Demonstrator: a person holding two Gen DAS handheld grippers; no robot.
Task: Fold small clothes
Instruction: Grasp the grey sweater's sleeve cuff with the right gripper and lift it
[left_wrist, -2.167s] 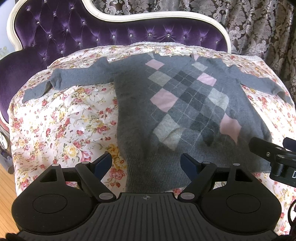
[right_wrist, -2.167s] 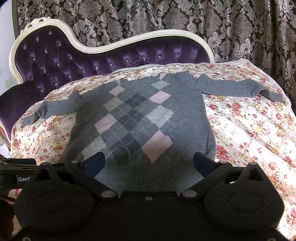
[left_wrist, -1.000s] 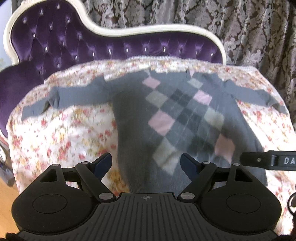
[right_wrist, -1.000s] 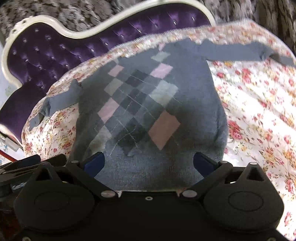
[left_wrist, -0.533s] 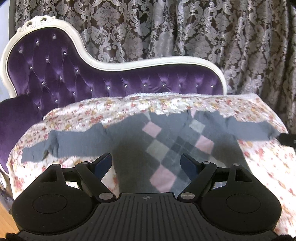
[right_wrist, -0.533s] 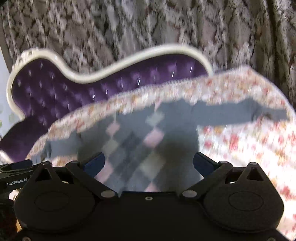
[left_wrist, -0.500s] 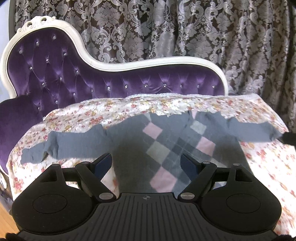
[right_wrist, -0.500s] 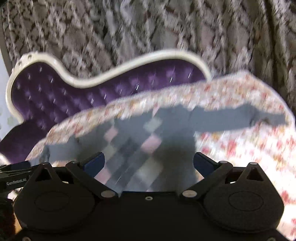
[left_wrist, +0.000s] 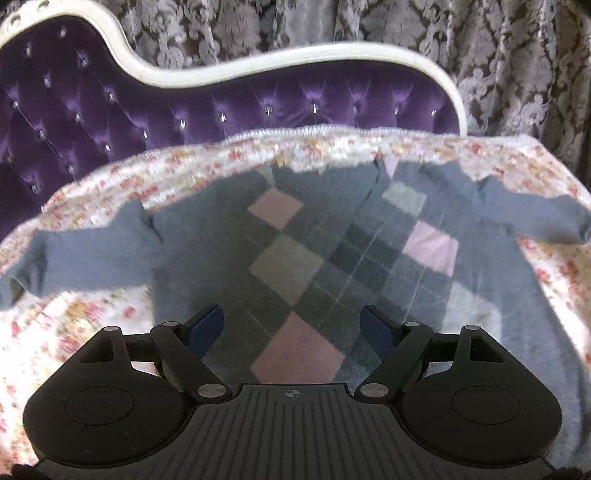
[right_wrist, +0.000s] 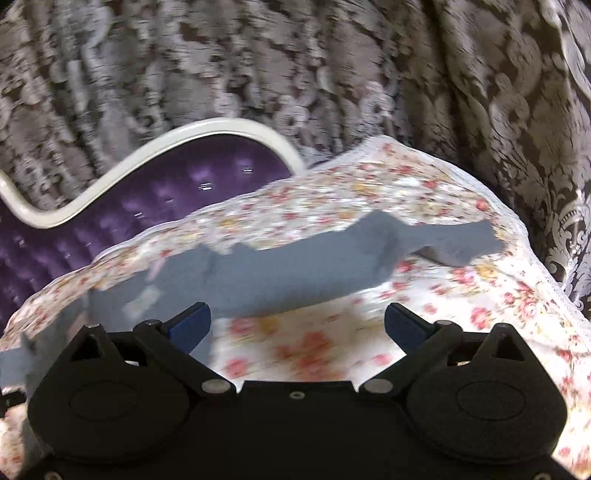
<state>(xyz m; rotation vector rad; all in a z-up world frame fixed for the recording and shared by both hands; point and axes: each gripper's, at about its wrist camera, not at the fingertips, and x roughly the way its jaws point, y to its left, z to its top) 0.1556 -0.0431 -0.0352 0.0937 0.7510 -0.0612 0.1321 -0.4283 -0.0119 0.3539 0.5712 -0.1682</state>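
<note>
As right gripper (right_wrist: 297, 325) swung, sleeve (right_wrist: 314, 266) seemingly nearer.

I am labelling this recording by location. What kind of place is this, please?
Probably a home sitting room or bedroom: a purple tufted sofa, damask curtains behind it, and a sweater spread on a floral sheet.
</note>
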